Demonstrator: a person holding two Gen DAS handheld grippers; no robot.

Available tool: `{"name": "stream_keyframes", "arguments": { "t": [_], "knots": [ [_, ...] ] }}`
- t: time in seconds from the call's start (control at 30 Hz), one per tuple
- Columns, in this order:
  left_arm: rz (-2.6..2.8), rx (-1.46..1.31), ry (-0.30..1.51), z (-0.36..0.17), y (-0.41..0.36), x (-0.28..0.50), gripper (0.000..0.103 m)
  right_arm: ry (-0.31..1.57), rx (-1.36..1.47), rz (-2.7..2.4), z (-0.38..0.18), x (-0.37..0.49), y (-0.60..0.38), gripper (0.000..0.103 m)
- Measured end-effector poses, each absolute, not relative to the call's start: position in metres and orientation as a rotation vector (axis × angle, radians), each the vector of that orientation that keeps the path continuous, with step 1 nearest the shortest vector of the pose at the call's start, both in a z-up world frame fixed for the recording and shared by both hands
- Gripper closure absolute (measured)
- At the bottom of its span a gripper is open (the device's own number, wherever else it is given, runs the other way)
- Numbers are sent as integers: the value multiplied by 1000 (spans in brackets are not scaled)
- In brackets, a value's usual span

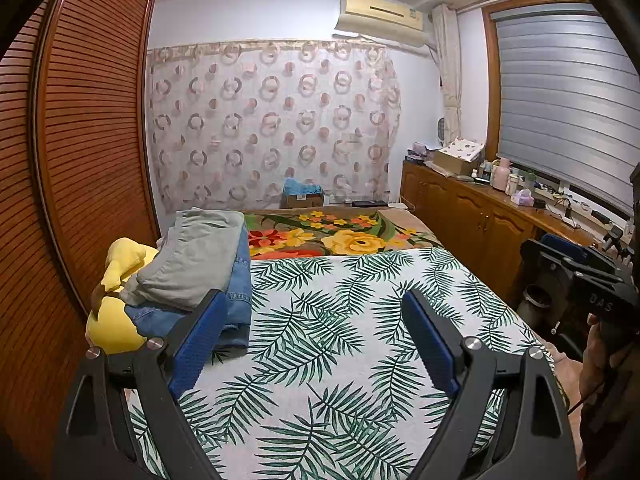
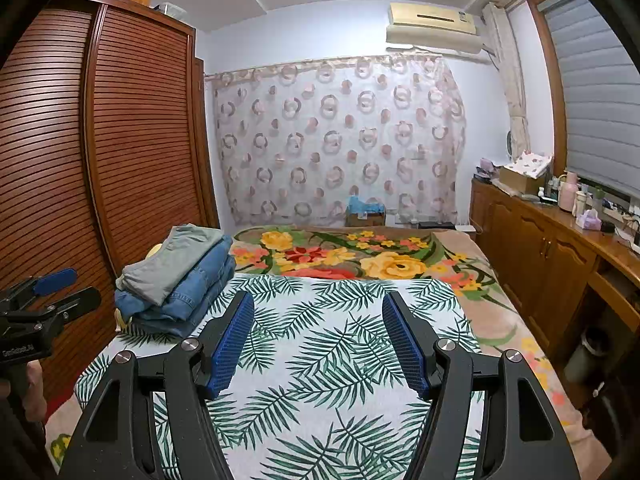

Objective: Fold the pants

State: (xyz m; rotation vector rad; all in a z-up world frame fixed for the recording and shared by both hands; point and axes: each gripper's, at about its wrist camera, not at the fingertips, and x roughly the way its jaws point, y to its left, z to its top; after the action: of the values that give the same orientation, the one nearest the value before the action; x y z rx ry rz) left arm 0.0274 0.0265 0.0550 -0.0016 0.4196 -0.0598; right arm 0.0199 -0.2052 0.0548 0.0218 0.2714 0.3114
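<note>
Two open grippers [image 1: 314,304] [image 2: 318,306], folded pants [image 1: 200,264]

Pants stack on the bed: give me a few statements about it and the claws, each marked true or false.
1. The grey pants lie on top of the jeans. True.
2. The left claw is shut on the jeans. False: its jaws are open and hold nothing.
3. The stack sits at the left edge of the leaf sheet, near the wardrobe. True.
4. The right claw holds the grey pants. False: it is open and empty over the sheet.
5. A yellow plush lies beside the stack. True.
</note>
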Motion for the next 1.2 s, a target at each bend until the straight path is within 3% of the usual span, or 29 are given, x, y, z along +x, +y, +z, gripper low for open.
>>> {"name": "stream_keyframes", "arguments": {
  "t": [1.2],
  "knots": [
    [-62,-2,415,54,25,28,14,268,23,316,54,18,-206,34]
  ]
}}
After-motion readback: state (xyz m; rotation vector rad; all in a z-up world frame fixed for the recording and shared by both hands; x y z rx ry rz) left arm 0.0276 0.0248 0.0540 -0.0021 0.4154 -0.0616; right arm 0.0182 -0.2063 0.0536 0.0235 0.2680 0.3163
